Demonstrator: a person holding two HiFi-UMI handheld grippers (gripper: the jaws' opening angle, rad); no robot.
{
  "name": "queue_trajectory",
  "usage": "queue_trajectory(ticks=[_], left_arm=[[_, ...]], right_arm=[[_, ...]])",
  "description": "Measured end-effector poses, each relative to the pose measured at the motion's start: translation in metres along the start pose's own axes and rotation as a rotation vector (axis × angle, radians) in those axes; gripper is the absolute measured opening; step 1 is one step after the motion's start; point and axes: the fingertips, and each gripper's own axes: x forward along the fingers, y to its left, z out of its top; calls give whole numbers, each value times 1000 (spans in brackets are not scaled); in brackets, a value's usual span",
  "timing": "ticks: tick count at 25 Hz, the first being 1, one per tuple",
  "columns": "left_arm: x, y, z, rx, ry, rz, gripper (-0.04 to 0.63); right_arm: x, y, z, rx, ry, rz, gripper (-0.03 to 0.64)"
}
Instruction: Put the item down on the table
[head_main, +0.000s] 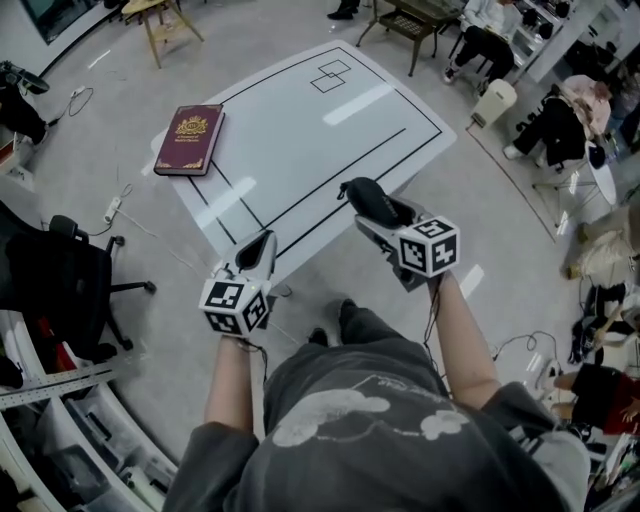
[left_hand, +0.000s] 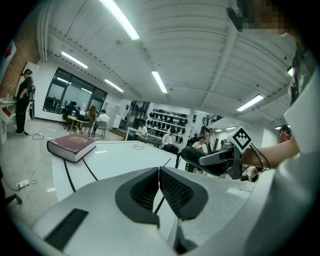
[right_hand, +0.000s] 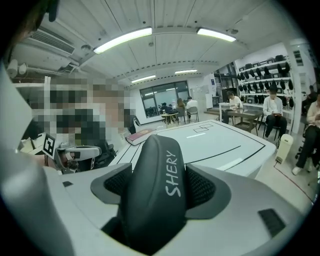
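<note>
One white table (head_main: 300, 130) ahead in a crowded workshop; right gripper (right_hand: 160, 187) grips black SHERY case (right_hand: 152, 160); left gripper (left_hand: 159, 190) closed, empty.

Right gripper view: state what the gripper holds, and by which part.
The right gripper holds a black, rounded hard case printed SHERY, its fingers pressing the case's two long sides.

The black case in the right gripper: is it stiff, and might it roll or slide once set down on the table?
Probably stiff: the black case holds its rounded shape between the pads of the right gripper. Its curved back may let it rock or roll on the table. The matte skin looks unlikely to slide.
</note>
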Motion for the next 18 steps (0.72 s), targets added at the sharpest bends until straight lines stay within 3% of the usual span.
queue_trajectory(ticks=[7, 13, 18], left_arm=[[23, 30, 17, 76, 9, 88, 5], [58, 73, 35, 40, -6, 233, 5], [87, 95, 50, -11, -8, 346, 5]], right_arm=[[62, -30, 32, -41, 9, 75, 334], [133, -67, 71, -97, 41, 191, 334], [186, -89, 100, -217, 119, 300, 334]])
